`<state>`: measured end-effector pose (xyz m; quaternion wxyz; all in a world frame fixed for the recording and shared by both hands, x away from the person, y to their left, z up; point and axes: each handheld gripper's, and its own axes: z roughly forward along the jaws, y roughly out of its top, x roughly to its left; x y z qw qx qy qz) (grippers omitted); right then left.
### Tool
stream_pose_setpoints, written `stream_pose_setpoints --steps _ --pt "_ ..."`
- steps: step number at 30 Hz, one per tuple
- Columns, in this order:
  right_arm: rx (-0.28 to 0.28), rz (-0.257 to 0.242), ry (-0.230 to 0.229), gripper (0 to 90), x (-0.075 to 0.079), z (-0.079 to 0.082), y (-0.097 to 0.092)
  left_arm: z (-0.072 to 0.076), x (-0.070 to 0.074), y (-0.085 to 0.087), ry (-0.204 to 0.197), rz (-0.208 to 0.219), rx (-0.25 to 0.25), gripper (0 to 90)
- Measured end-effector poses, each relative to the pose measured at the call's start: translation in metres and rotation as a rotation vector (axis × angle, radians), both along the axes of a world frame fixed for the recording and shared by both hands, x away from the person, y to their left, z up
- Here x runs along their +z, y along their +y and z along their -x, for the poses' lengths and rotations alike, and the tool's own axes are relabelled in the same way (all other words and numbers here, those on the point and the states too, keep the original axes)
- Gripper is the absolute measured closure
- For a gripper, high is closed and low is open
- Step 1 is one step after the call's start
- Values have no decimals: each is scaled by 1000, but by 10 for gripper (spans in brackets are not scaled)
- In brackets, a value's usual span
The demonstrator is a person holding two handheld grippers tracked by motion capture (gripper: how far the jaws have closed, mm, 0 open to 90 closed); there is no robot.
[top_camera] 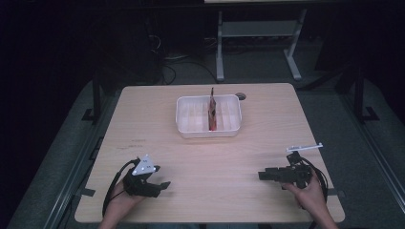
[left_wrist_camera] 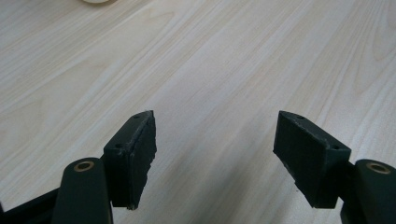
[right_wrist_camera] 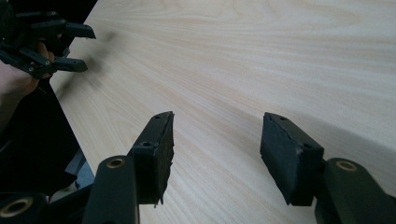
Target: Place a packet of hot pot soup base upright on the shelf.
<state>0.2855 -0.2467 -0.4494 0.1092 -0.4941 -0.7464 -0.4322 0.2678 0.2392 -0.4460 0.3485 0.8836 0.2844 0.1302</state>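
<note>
Over bare table [top_camera: 200,157], both hand-held grippers, left [left_wrist_camera: 215,140] and right [right_wrist_camera: 217,140], wide (empty), white tray [top_camera: 208,117] beyond

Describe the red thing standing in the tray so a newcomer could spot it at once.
Start at the light wooden table and find the white divided tray near its far edge. The red packet stands upright on edge in the tray's middle, rising above the rim; it is the one coloured, thin thing among pale compartments.
</note>
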Motion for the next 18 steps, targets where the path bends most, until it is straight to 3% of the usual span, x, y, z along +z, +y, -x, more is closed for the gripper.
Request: stream_pose_setpoints --steps 18 --pt "17 22 -32 427 -8 19 4 0 0 0 -1 -3 0 294"
